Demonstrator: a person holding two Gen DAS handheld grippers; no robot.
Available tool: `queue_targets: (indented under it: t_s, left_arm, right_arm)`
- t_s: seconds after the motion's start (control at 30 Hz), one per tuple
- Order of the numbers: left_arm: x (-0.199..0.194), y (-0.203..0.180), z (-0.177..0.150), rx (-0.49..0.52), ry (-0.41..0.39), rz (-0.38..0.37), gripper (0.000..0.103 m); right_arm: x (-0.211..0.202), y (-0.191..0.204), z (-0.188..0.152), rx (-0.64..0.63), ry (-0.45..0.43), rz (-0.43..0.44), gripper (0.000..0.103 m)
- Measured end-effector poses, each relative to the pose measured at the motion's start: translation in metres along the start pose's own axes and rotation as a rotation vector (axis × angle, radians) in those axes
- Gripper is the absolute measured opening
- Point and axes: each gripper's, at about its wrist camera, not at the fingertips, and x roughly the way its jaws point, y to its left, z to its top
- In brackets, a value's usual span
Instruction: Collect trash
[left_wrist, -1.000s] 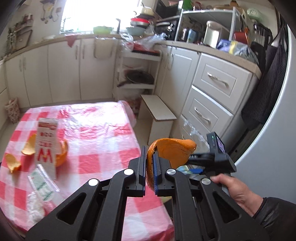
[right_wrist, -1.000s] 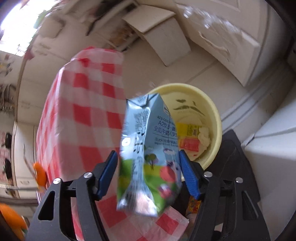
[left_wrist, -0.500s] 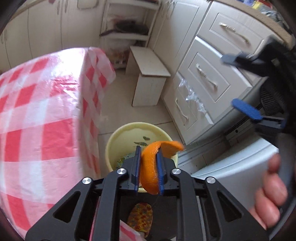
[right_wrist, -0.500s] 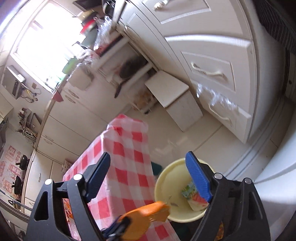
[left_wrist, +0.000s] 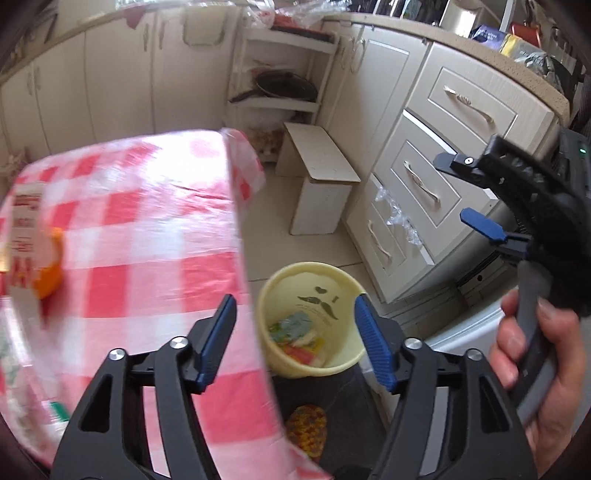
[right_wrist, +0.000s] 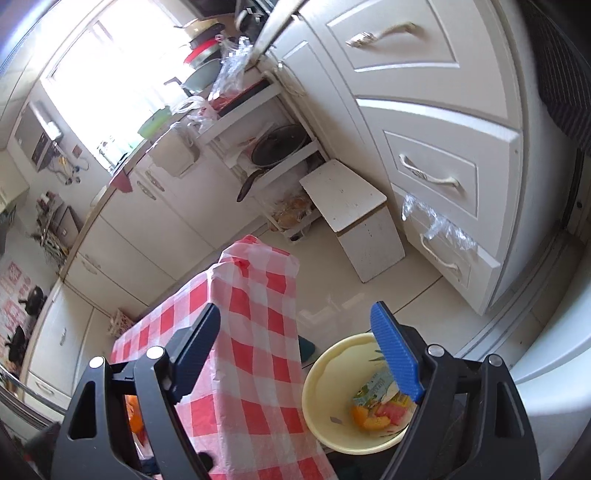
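A pale yellow bin (left_wrist: 311, 295) stands on the floor beside the red-checked table (left_wrist: 147, 258); it also shows in the right wrist view (right_wrist: 332, 387). It holds a milk pouch (right_wrist: 373, 387), orange peel (right_wrist: 364, 417) and wrappers. My left gripper (left_wrist: 293, 339) is open and empty just above the bin. My right gripper (right_wrist: 295, 354) is open and empty, higher up; it shows in the left wrist view (left_wrist: 469, 195) at the right. On the table lie orange peel (left_wrist: 51, 273) and a red-and-white carton (left_wrist: 22, 236), both blurred.
A white step stool (left_wrist: 317, 177) stands on the floor beyond the bin. White drawers (left_wrist: 424, 177) line the right side, cabinets and an open shelf (left_wrist: 280, 85) the back. A patterned item (left_wrist: 306, 424) lies on a dark surface under the bin.
The right gripper let the milk pouch fall into the bin and rose. The left gripper carried the orange peel over the bin, then opened; the peel now lies in the bin.
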Motion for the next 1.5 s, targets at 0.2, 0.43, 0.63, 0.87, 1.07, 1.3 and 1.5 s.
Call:
queue_targets:
  t_s: [0.2, 0.43, 0.63, 0.87, 1.07, 1.3, 1.5]
  left_arm:
    - [-0.094, 0.055, -0.023, 0.035, -0.110, 0.173, 0.087]
    - [-0.178, 0.116, -0.059, 0.006, -0.179, 0.336, 0.090]
    - [-0.242, 0.151, -0.088, -0.014, -0.235, 0.392, 0.093]
    - [-0.311, 0.177, -0.120, -0.051, -0.315, 0.427, 0.095]
    - [-0.349, 0.187, -0.144, -0.069, -0.354, 0.421, 0.095]
    - [-0.371, 0.202, -0.162, -0.110, -0.364, 0.429, 0.095]
    - [-0.379, 0.201, -0.170, -0.100, -0.366, 0.450, 0.095]
  right_arm:
    - [-0.036, 0.057, -0.026, -0.183, -0.067, 0.030, 0.081]
    - [-0.110, 0.123, -0.099, -0.381, -0.192, 0.127, 0.093]
    - [-0.149, 0.165, -0.164, -0.474, -0.235, 0.188, 0.094]
    - [-0.222, 0.219, -0.208, -0.551, -0.308, 0.263, 0.096]
    - [-0.268, 0.249, -0.238, -0.605, -0.333, 0.269, 0.096]
    - [-0.280, 0.259, -0.261, -0.622, -0.315, 0.268, 0.096]
    - [-0.282, 0.263, -0.273, -0.632, -0.298, 0.269, 0.096]
